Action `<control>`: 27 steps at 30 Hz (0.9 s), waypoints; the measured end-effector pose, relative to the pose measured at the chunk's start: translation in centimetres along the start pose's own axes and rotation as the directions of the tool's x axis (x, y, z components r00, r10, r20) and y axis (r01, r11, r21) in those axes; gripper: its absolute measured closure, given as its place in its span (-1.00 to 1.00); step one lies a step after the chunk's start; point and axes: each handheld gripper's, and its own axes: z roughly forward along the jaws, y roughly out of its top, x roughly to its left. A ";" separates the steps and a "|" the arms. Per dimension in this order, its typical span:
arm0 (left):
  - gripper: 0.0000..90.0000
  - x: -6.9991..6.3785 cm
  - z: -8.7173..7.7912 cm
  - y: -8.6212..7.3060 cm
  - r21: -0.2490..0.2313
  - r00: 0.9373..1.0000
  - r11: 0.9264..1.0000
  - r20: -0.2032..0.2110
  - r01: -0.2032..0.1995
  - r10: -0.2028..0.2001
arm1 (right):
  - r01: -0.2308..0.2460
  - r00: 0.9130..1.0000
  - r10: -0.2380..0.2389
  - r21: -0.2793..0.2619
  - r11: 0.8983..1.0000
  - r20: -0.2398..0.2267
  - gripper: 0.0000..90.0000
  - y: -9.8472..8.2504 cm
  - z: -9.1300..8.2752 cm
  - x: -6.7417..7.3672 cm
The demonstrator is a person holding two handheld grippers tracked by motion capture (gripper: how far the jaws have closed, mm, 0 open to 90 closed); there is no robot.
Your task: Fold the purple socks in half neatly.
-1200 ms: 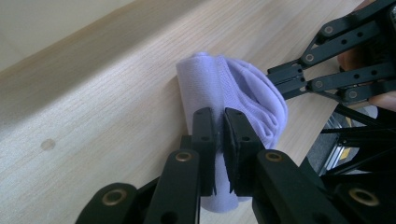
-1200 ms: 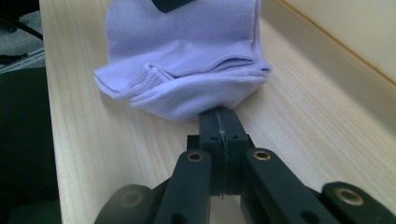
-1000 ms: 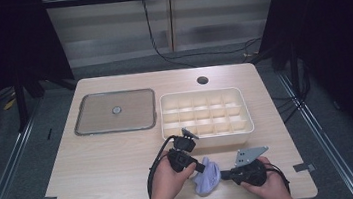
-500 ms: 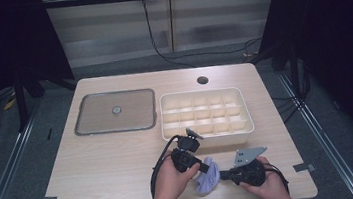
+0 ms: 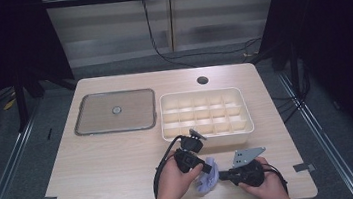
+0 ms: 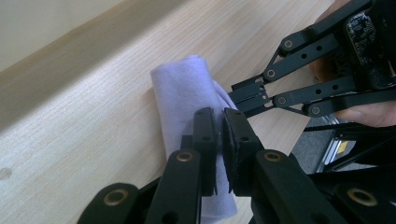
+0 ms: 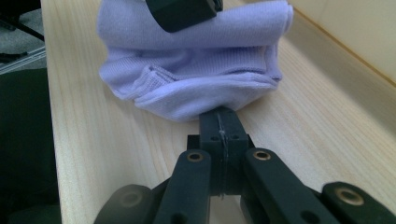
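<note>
Work in hand: folding or rolling a small lilac cloth (image 5: 207, 177) near the table's (image 5: 97, 174) front edge.
Left gripper (image 5: 203, 169): jaws pressed together on a fold of the cloth's upper side.
Right gripper (image 5: 222, 176): jaws together, nipping the cloth's edge from the opposite side.
Cloth: bunched into a loose roll between the two sets of tips, resting on the wood.
Done, by my reckoning: cloth already gathered and doubled over.
Left: tidying the roll; likely stowing it in the cream divided tray (image 5: 205, 112) beyond the grippers.

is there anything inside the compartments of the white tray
No, in the high view every compartment of the white tray shows only its bare bottom, and the lilac cloth lies on the table in front of it.
</note>
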 end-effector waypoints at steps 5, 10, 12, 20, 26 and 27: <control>0.87 -0.2 0.1 0.0 -0.005 1.000 1.000 0.006 -0.005 0.005 | 0.000 1.000 0.000 -0.001 1.000 0.002 1.00 0.1 0.1 0.1; 0.87 -0.4 0.1 0.0 0.000 1.000 1.000 0.005 -0.008 0.008 | 0.004 1.000 -0.004 -0.001 1.000 0.002 1.00 0.1 0.1 0.1; 0.87 -0.4 0.2 0.0 -0.001 1.000 1.000 0.004 -0.010 0.010 | 0.004 1.000 -0.004 0.000 1.000 0.003 1.00 0.1 0.1 0.1; 0.87 -0.7 0.8 -0.1 0.008 1.000 1.000 0.007 -0.015 0.015 | 0.004 1.000 -0.004 0.002 1.000 0.001 1.00 0.2 0.2 0.2; 0.87 -0.7 1.3 -0.1 0.008 1.000 1.000 0.010 -0.014 0.014 | 0.003 1.000 -0.003 0.003 1.000 0.001 1.00 0.2 0.2 0.2; 0.87 -0.7 1.4 -0.1 0.009 1.000 1.000 0.011 -0.016 0.016 | 0.002 1.000 -0.002 0.003 1.000 0.001 0.99 0.2 0.2 0.2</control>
